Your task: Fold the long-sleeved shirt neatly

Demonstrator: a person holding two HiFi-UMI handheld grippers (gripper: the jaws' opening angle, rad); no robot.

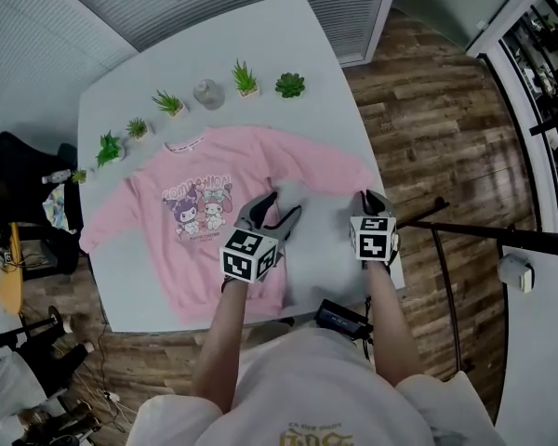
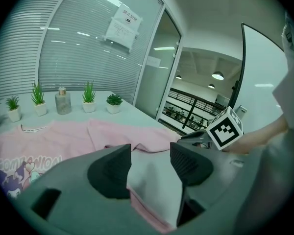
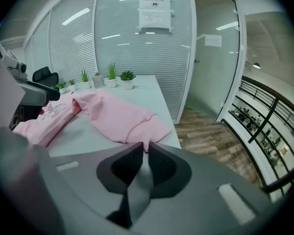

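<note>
Glass walls with slatted blinds close off the far side of the pale grey table (image 1: 325, 82), and a row of small green potted plants (image 1: 245, 77) with a clear glass bottle (image 1: 207, 93) lines its 12 o'clock edge. On it the pink long-sleeved sweatshirt with a cartoon print (image 1: 242, 156) lies face up and spread flat, neckline toward the plants. My right gripper (image 3: 144, 148) has its jaws almost together, and its own view shows a thin edge of the ribbed pink cuff (image 3: 149, 129) pinched at their tips. That cuff ends the sleeve (image 1: 353, 170) at the shirt's 3 o'clock, close to the table's edge above the wood floor (image 1: 428, 110). My left gripper (image 2: 151, 153) sits near the body's 4 o'clock side with its jaws apart. They are clamped on nothing, with bare table and a strip of pink hem showing between them. I judge that I am at the first fold, about to carry this sleeve across the chest. The bite on the cuff looks shallow, so a quick pull could strip the fabric out and drop the sleeve in a heap, perhaps off the table edge. Since the left jaws pin nothing, dragging the sleeve toward 9 o'clock may haul the whole body along and wrinkle the print. A twisted lift would lay the sleeve down with a roll in it.
</note>
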